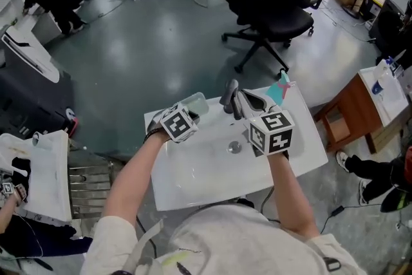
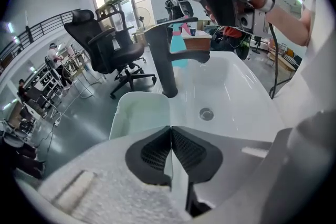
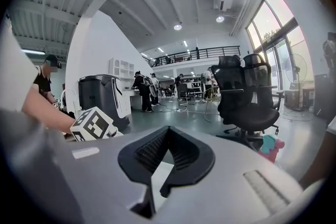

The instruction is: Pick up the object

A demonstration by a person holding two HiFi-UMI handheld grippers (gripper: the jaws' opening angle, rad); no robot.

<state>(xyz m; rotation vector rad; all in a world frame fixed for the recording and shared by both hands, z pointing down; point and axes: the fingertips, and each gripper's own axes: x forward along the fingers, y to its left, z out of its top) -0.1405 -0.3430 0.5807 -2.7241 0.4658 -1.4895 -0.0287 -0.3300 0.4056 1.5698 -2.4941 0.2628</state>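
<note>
A pale green translucent cup hangs just above the back left rim of the white sink. My left gripper is shut on its wall. In the left gripper view the cup has its thin rim pinched between the dark pads, and the left gripper points steeply down over the basin. My right gripper hovers over the sink's right side beside the dark faucet. In its own view the right gripper has its tips together with nothing between them.
The drain lies mid-basin. A teal and pink toy stands at the sink's back right corner. A black office chair stands beyond on the grey floor, and a wooden side table is to the right. People work at desks far left.
</note>
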